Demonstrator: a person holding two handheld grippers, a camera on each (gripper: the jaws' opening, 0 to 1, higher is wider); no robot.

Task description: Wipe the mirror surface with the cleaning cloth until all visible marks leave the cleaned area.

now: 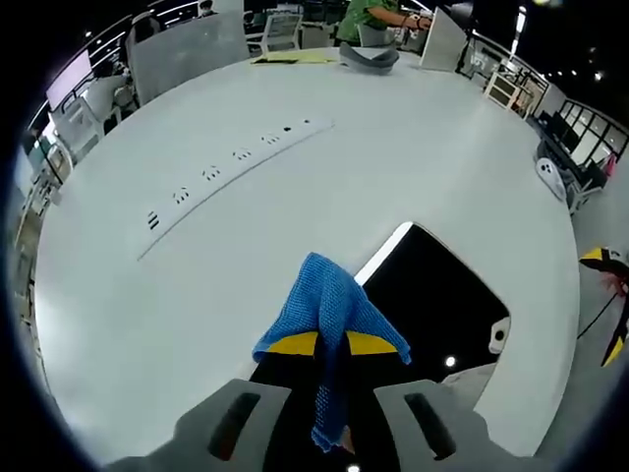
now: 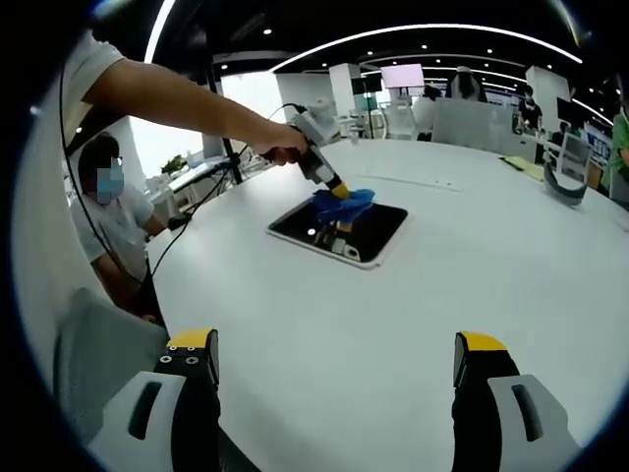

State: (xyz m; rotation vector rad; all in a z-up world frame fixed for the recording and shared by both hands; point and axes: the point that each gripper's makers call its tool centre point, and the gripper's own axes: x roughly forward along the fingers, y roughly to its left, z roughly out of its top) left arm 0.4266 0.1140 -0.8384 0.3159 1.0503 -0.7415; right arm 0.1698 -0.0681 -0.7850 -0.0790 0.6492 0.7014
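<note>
While the left gripper (image 2: 339, 189) pinches the blue cleaning cloth (image 1: 329, 315) between its yellow-tipped jaws, it's angled down so the cloth sits on the mirror (image 2: 339, 232), probably to get flat contact for wiping. That mirror lies flat on the white counter (image 1: 295, 216), well in from the edges, with a strip of power sockets (image 1: 231, 167) further toward the far side. Right gripper (image 2: 334, 369) hangs back over the near edge, jaws spread wide and holding nothing, likely just keeping everything in sight. Can't tell if marks remain.

Bright overhead light, fisheye-warped edges
</note>
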